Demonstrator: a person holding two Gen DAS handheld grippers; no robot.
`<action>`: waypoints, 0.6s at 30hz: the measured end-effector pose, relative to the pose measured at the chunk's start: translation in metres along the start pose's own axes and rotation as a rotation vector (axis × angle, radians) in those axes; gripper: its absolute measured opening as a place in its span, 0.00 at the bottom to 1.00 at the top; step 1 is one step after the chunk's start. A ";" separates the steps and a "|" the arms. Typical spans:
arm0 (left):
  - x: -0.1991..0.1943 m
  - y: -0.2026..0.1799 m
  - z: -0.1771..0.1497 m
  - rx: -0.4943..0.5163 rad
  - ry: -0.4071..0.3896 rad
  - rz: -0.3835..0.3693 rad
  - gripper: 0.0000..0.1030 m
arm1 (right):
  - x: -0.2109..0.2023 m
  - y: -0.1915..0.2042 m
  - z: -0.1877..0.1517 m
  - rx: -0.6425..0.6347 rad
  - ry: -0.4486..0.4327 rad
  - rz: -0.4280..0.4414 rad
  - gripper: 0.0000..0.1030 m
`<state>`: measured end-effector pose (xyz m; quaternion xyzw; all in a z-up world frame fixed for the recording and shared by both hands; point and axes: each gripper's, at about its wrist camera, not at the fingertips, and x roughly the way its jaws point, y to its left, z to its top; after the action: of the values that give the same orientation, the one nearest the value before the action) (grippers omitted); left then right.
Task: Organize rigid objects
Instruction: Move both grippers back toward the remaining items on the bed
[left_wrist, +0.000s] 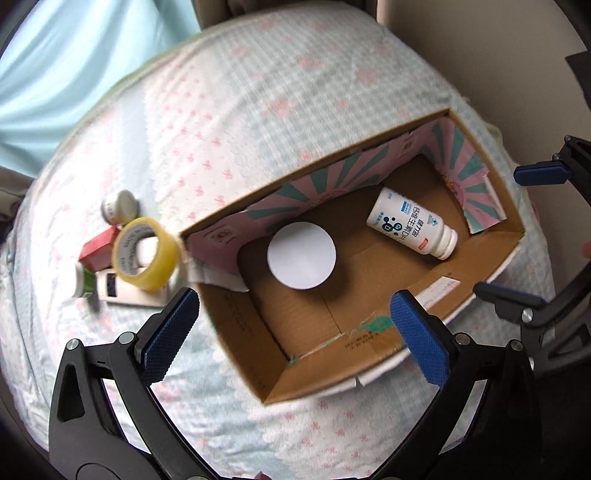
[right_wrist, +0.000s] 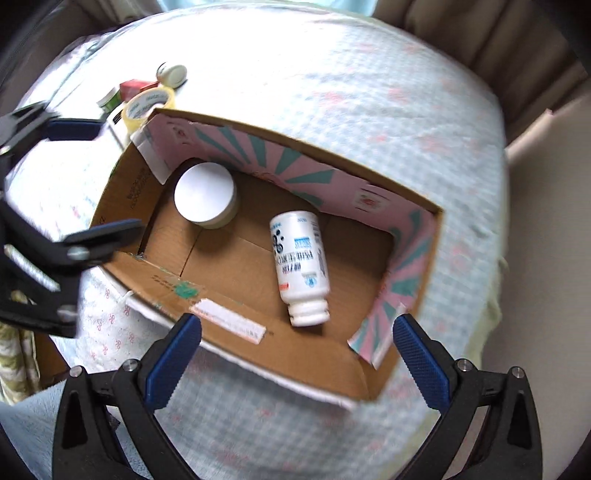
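A: Where did the cardboard box (left_wrist: 369, 332) sit?

B: On the bed (left_wrist: 258, 92), under a checked quilt with pink bows. In the left wrist view it filled the centre and right of the frame. Open top, pink-and-teal printed flaps folded inward.

A: Contents?

B: Two items. A white round jar (left_wrist: 301, 255) stood upright at the box's left end, lid facing the camera. A white pill bottle (left_wrist: 412, 223) lay on its side toward the right end, well apart from the jar. The right wrist view agreed: jar (right_wrist: 205, 195) at upper left of the box floor, bottle (right_wrist: 300, 265) at centre, cap toward the bottom of the frame.

A: Anything outside the box?

B: A cluster at left of the left wrist frame: yellow tape roll (left_wrist: 146, 254), red block (left_wrist: 96, 248), small white jar (left_wrist: 119, 206), green-labelled bottle (left_wrist: 83, 281), and a flat white carton (left_wrist: 127, 291) under the tape.

A: Gripper states?

B: Left gripper (left_wrist: 295, 332) was spread wide, nothing between its pads, over the box's near wall. Right gripper (right_wrist: 297, 354) was likewise wide and empty, over the near rim.
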<state>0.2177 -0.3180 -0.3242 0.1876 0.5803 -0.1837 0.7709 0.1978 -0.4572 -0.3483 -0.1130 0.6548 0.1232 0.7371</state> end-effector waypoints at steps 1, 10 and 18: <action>-0.009 0.002 -0.004 -0.012 -0.017 0.004 1.00 | -0.006 0.000 -0.001 0.019 0.001 -0.011 1.00; -0.090 0.047 -0.059 -0.092 -0.119 0.041 1.00 | -0.065 0.024 -0.008 0.141 -0.074 -0.035 1.00; -0.144 0.128 -0.116 -0.137 -0.220 0.059 1.00 | -0.119 0.084 0.004 0.243 -0.177 -0.088 1.00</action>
<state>0.1490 -0.1397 -0.2057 0.1303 0.4975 -0.1402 0.8461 0.1607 -0.3800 -0.2302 -0.0404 0.5918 0.0202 0.8048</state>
